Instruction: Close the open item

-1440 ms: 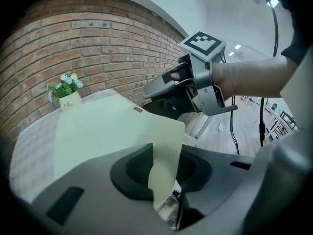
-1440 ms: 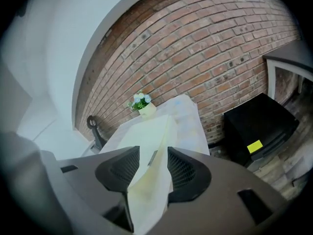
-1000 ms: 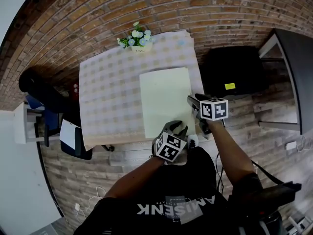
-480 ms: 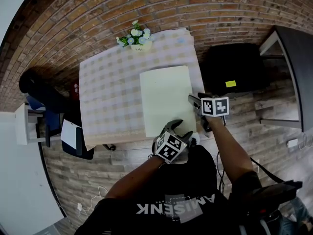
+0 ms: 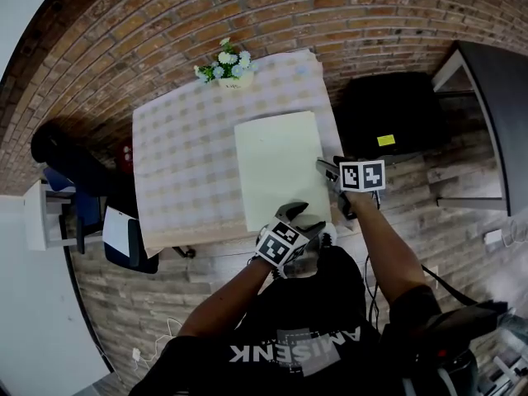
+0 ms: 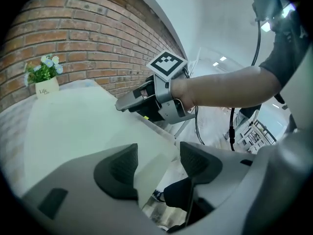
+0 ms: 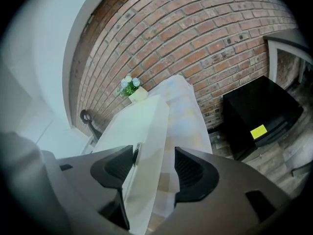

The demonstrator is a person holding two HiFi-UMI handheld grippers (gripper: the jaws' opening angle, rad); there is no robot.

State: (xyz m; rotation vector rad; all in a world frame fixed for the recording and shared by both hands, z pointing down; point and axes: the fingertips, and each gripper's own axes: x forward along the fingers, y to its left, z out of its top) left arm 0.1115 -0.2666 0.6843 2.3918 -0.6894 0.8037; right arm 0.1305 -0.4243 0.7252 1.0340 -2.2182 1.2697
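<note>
A large pale cream flat box (image 5: 276, 167) lies shut on the checked tablecloth (image 5: 181, 155). My left gripper (image 5: 302, 218) hovers at its near right corner. In the left gripper view that corner (image 6: 156, 168) shows between the pads without touching them, and the left gripper (image 6: 157, 163) is open, its jaws having just been opening. My right gripper (image 5: 323, 170) sits at the box's right edge. In the right gripper view the box's side (image 7: 142, 131) runs between the pads; this gripper (image 7: 153, 168) is open too, its jaws having just been opening.
A small pot of flowers (image 5: 227, 63) stands at the table's far edge. A black cabinet (image 5: 396, 114) sits to the right of the table, a dark desk (image 5: 495, 114) further right. A dark chair (image 5: 74, 163) stands left. Brick wall behind.
The left gripper's jaws have spread apart and its marker cube has tipped. The right gripper has sunk a little beside the box's right edge. The box has not moved.
</note>
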